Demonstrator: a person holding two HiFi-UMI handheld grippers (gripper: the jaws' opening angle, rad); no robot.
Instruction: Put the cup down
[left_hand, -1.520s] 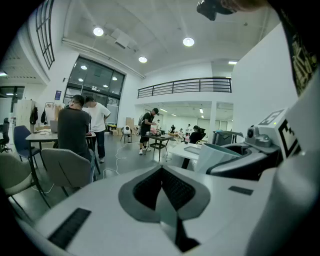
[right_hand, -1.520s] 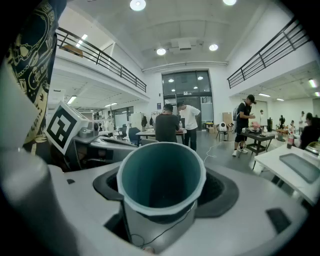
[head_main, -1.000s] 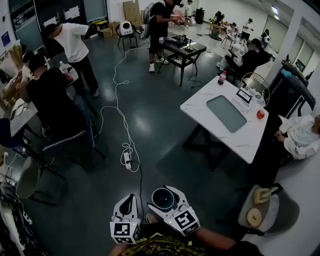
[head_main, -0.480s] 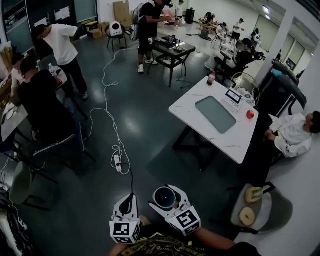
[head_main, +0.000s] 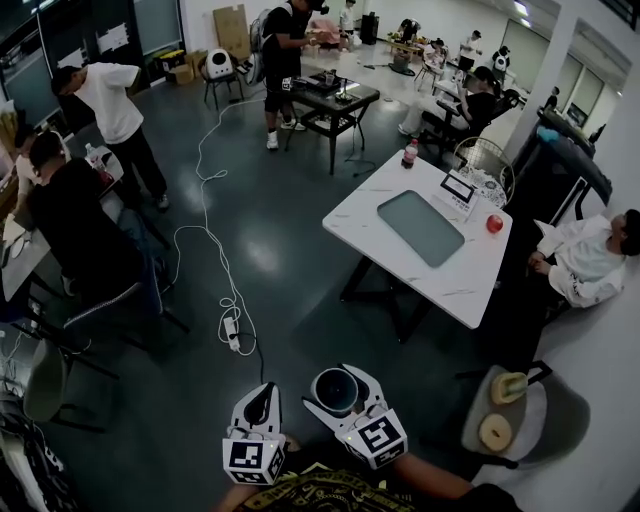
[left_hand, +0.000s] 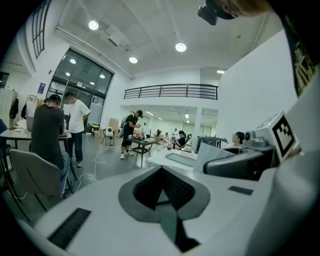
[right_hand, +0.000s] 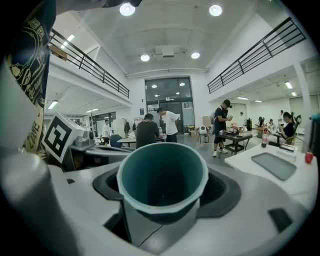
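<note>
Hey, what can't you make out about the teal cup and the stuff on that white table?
- Base of the teal cup: right gripper view and head view, hidden by the right gripper around it.
- Round red thing on the white table: head view, too small to identify.
- White boxy device near it: head view, screen print too small to read.

Low in the head view, the right gripper holds a dark cup upright between its jaws. Just beside it, the left gripper seems closed and empty. Ahead stands a white table carrying a grey mat, a bottle and a small red thing, perhaps an apple. A white cable trails across the dark floor.
</note>
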